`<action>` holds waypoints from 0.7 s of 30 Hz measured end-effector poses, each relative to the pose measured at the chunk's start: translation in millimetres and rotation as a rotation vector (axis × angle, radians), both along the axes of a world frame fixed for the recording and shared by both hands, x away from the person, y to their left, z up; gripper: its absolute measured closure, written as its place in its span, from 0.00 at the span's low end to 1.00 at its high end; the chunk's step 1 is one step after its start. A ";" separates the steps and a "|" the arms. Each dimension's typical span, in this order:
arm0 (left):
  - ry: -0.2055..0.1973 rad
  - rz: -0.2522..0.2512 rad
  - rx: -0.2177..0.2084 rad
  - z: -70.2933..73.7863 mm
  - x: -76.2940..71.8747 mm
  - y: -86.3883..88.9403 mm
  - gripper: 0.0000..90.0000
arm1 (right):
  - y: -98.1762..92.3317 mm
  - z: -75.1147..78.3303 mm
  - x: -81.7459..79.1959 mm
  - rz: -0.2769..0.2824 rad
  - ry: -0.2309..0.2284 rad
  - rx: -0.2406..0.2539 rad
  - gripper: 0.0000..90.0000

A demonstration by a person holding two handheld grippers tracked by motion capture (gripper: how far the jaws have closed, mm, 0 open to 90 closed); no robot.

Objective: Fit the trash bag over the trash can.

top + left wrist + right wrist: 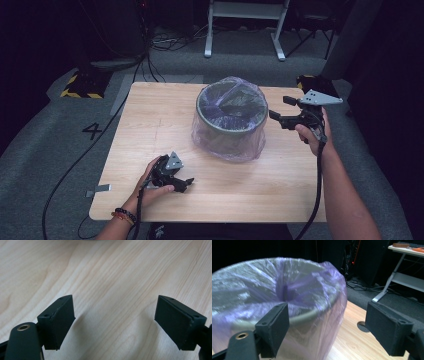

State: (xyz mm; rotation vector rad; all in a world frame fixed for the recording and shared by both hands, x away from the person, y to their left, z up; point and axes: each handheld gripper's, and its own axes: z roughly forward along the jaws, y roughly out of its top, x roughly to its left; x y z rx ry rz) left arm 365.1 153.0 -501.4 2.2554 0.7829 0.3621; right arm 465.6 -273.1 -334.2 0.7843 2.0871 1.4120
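Both grippers gape empty: the right gripper beside the bagged bin, the left gripper low near the table's front edge.

Light falls from above onto the pale wooden tabletop, while the surrounding room sinks into near-black. The high view is soft and grainy. Glare streaks the translucent purple plastic bag in the right gripper view. Soft shadows spread under the jaws in the left gripper view.
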 end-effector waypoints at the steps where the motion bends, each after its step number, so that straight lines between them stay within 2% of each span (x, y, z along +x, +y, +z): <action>1: 0.003 0.005 -0.012 -0.7 -0.8 0.8 0.17 | 1.1 1.5 0.1 -0.001 -0.003 0.001 0.22; 5: 0.017 0.012 -0.029 -2.1 -0.4 3.3 0.17 | 5.9 7.1 0.5 -0.013 -0.005 0.001 0.22; 10: 0.019 0.016 -0.027 -2.2 -0.3 3.4 0.17 | 11.8 13.4 -1.2 -0.009 -0.008 0.012 0.20; 21: 0.025 0.023 -0.028 -2.3 -0.1 2.8 0.16 | 34.2 21.1 -3.4 0.038 -0.012 -0.014 0.19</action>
